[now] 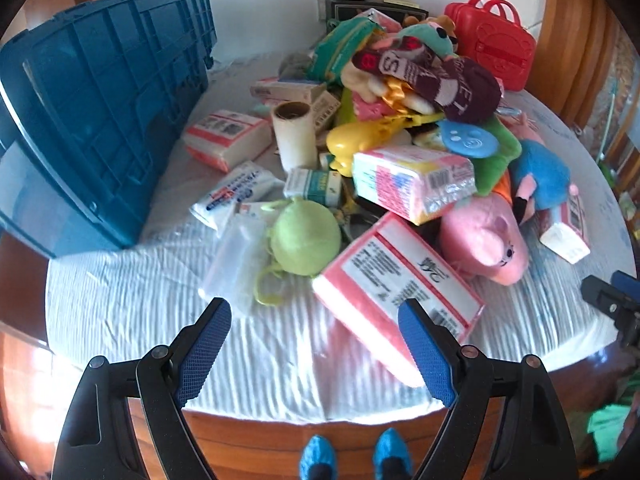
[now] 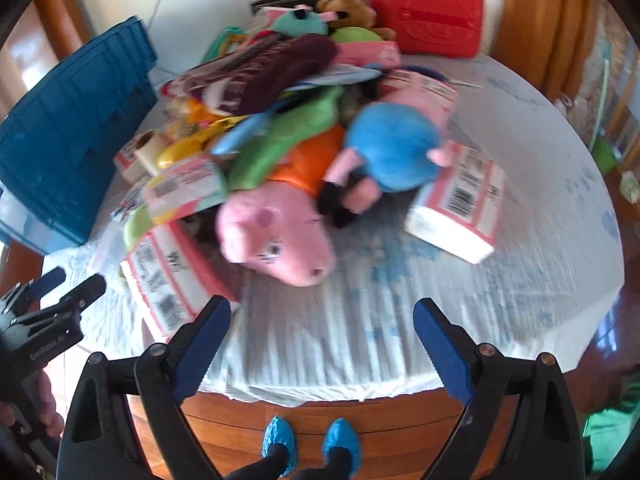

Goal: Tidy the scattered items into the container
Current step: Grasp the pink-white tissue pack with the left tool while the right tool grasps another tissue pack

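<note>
At the far left the blue crate (image 1: 100,112) stands on the bed (image 1: 120,300), tilted, its ribbed side wall toward the heap; its near corner comes close to the bed's left edge. Between crate and pile runs a strip of bare ribbed sheet, with a pink-and-white tissue pack (image 1: 226,138) and a cardboard roll (image 1: 294,136) lying at its far end.

The left gripper (image 1: 316,352) hovers over the bed's near edge with its jaws spread wide and nothing between them. Ahead of it lie a clear zip bag (image 1: 236,264), a light green round pouch (image 1: 304,238) and a large pink tissue pack (image 1: 396,284) whose corner reaches just beside the right finger. The wooden bed frame (image 1: 312,432) shows below.

The heap rises in the middle: yellow case (image 1: 352,140), maroon knit sock (image 1: 452,84), green plush, a red plastic toy suitcase (image 2: 430,20) against the headboard.

The right gripper (image 2: 322,348) also stands open and empty (its view is motion-blurred). A pink pig plush (image 2: 276,232) lies just ahead, its snout toward the near edge, with a blue plush (image 2: 394,152) behind it and another tissue pack (image 2: 456,204) to the right. Right of that pack the sheet is bare out to the bed's rounded right edge, the widest open stretch.
</note>
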The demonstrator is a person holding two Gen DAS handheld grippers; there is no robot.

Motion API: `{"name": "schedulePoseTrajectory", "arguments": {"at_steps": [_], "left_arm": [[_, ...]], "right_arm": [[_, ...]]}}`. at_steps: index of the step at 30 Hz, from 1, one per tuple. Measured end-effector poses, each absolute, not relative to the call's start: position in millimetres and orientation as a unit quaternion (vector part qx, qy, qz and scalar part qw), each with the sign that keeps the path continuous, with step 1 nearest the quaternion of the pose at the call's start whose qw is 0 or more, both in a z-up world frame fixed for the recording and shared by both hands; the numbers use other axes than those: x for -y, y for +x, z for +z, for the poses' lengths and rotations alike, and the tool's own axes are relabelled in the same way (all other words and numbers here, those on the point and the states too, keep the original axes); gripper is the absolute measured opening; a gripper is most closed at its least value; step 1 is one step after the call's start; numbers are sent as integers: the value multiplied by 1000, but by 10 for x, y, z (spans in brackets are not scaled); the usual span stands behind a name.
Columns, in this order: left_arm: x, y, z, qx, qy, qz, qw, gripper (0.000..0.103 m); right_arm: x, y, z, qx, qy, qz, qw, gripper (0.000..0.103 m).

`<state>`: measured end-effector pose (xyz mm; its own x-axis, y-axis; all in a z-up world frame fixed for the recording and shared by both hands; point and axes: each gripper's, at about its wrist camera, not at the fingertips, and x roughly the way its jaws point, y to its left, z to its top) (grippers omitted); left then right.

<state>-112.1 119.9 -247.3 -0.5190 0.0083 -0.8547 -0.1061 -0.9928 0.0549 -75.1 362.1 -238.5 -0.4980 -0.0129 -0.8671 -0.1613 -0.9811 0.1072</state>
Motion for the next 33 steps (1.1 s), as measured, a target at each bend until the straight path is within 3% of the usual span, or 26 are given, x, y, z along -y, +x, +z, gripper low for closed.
{"name": "schedulePoseTrajectory", "arguments": {"at_steps": [6, 13, 17, 23, 33], "left_arm": [[-1589, -1158, -2683, -12, -502, 864, -30, 86], [-1909, -1204, -2894, 32, -514, 850, -106, 86], [-1976, -1247, -2956, 42, -517, 846, -127, 87], [-1979, -1380, -3040, 59, -523, 839, -139, 102], [-1908, -1450, -3144, 39, -526, 840, -128, 98]], "right_arm": [[-4466, -817, -2475, -95, -505, 854, 87, 94], [-5223, -1216, -2654, -108, -532, 836, 75, 94], [-5278, -1489, -2798, -132, -548, 824, 53, 97], [-5107, -1830, -3077, -138, -576, 805, 43, 103], [-5063, -1942, -3253, -77, -582, 808, 53, 103]]}}
